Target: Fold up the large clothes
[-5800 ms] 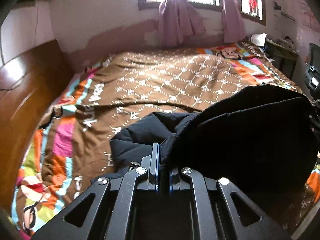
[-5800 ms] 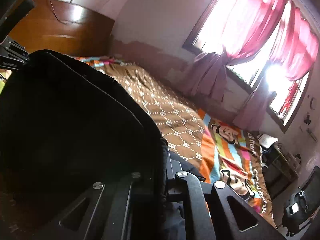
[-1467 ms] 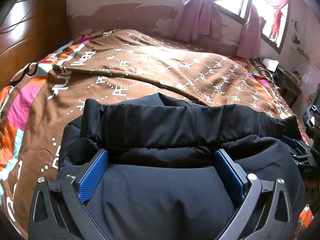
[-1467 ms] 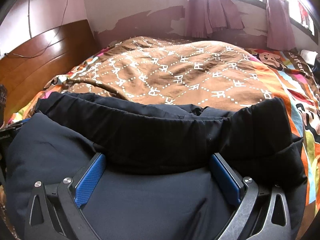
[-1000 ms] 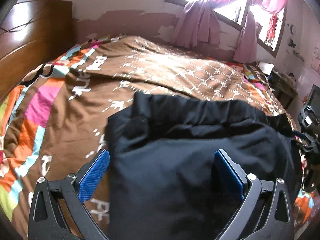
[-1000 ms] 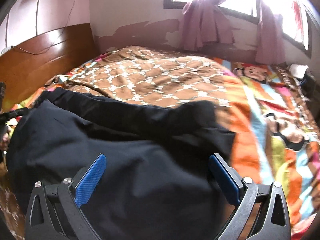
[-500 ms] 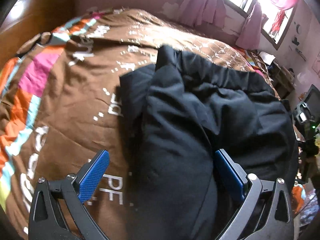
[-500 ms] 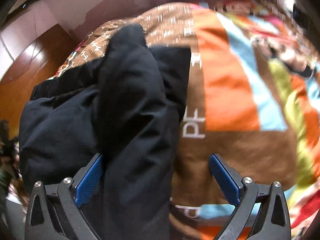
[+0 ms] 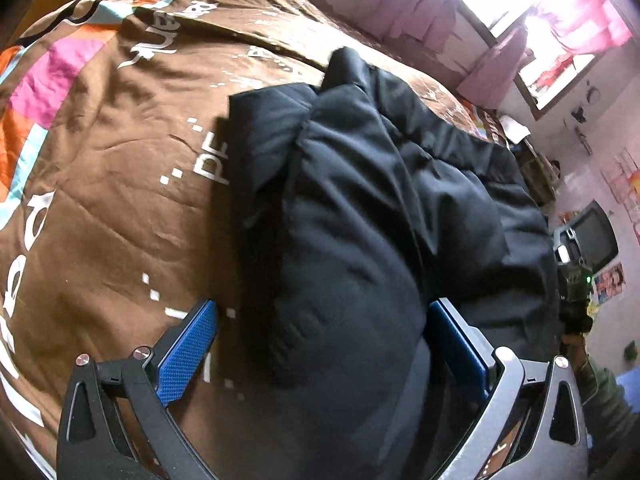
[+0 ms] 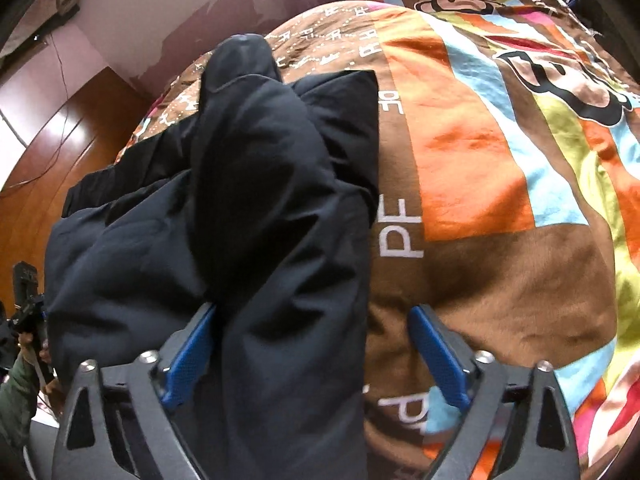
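Note:
A black padded jacket [image 9: 360,208] lies folded in a thick bundle on the brown patterned bedspread [image 9: 100,184]. My left gripper [image 9: 320,344] is open, with its blue pads on either side of the jacket's left end, close above it. My right gripper [image 10: 312,344] is open over the jacket's right end [image 10: 256,184], with the left pad [image 10: 190,354] against the fabric and the right pad [image 10: 438,354] over the bedspread [image 10: 500,264]. The jacket's near edge is hidden under both grippers.
A wooden headboard [image 10: 44,148] stands at the left of the bed. A window with pink curtains [image 9: 552,36] is on the far wall. A small television [image 9: 592,236] and cluttered furniture stand at the right. A person's arm [image 10: 16,392] shows at the bed's edge.
Both grippers let go of the jacket after laying it folded on the bed. Since half a second ago both have tilted further down toward the jacket's two ends.

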`<state>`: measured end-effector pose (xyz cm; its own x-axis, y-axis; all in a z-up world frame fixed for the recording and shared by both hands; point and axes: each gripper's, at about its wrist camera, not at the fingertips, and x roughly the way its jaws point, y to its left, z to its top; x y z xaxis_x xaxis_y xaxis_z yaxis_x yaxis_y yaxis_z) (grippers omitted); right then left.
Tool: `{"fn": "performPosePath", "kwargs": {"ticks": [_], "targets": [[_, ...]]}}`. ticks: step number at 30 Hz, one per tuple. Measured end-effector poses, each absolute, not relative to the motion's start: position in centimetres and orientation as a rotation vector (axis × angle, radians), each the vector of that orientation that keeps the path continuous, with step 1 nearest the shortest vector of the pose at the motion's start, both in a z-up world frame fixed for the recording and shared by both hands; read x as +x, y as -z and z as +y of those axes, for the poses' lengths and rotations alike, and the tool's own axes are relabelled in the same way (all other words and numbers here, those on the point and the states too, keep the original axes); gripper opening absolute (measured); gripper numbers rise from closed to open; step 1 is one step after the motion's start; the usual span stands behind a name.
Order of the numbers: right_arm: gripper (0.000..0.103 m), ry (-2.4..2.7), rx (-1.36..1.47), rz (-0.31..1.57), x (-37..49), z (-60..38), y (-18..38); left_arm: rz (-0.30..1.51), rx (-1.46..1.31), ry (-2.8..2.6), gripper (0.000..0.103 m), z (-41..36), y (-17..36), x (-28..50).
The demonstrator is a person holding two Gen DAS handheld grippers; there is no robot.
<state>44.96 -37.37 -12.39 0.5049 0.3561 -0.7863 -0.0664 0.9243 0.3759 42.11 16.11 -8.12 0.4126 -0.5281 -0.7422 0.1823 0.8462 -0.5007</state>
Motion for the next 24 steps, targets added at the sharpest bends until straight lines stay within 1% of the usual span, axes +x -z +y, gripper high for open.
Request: {"fn": "performPosePath", "kwargs": {"ticks": [1,2,3,6,8,9,11,12,13,14,15,17,19,20,22,24], "targets": [[0.075,-0.261,0.325,1.014,44.8,-37.1,12.4,1.058,-0.361,0.466,0.102,15.9,8.1,41.8],[0.062,-0.268,0.344,1.014,44.6,-36.9,12.4,1.058,-0.361,0.466,0.102,15.7,8.1,41.4],[0.057,-0.274,0.368,1.015,44.4,-36.7,12.4,1.062,-0.37,0.466,0.102,15.6,8.2,41.1],[0.054,-0.242,0.371,1.02,44.2,-36.2,12.2,1.071,-0.406,0.451,0.099,15.5,8.3,40.4],[0.054,-0.229,0.424,1.042,44.1,-36.3,12.4,1.078,-0.434,0.458,0.087,15.6,8.3,40.2],[0.055,-0.226,0.464,1.055,44.2,-36.6,12.6,1.08,-0.451,0.459,0.085,15.7,8.3,40.0],[0.055,-0.223,0.543,1.071,44.4,-37.3,13.0,1.083,-0.473,0.453,0.074,15.7,8.2,40.0],[0.055,-0.221,0.559,1.073,44.4,-37.4,13.1,1.085,-0.483,0.448,0.071,15.8,8.0,39.8],[0.053,-0.219,0.559,1.072,44.3,-37.4,13.1,1.084,-0.486,0.439,0.065,15.8,7.8,39.7],[0.046,-0.219,0.56,1.071,44.2,-37.2,12.9,1.084,-0.493,0.427,0.058,16.1,7.6,39.6],[0.042,-0.224,0.56,1.068,43.9,-36.9,12.6,1.082,-0.509,0.408,0.054,16.3,7.3,39.4],[0.027,-0.231,0.536,1.062,43.5,-36.3,11.8,1.063,-0.537,0.396,0.036,16.9,6.3,39.0],[0.018,-0.238,0.523,1.047,43.0,-35.8,10.7,1.025,-0.551,0.407,0.027,17.1,4.8,38.3],[0.015,-0.245,0.526,1.038,42.7,-35.6,10.0,1.014,-0.546,0.41,0.024,17.1,4.3,38.0],[0.013,-0.271,0.518,1.001,42.2,-34.8,8.3,0.985,-0.529,0.415,0.021,16.9,2.9,37.7],[0.012,-0.309,0.498,0.951,42.1,-33.7,6.2,0.952,-0.527,0.42,0.019,16.4,1.2,37.7]]}}
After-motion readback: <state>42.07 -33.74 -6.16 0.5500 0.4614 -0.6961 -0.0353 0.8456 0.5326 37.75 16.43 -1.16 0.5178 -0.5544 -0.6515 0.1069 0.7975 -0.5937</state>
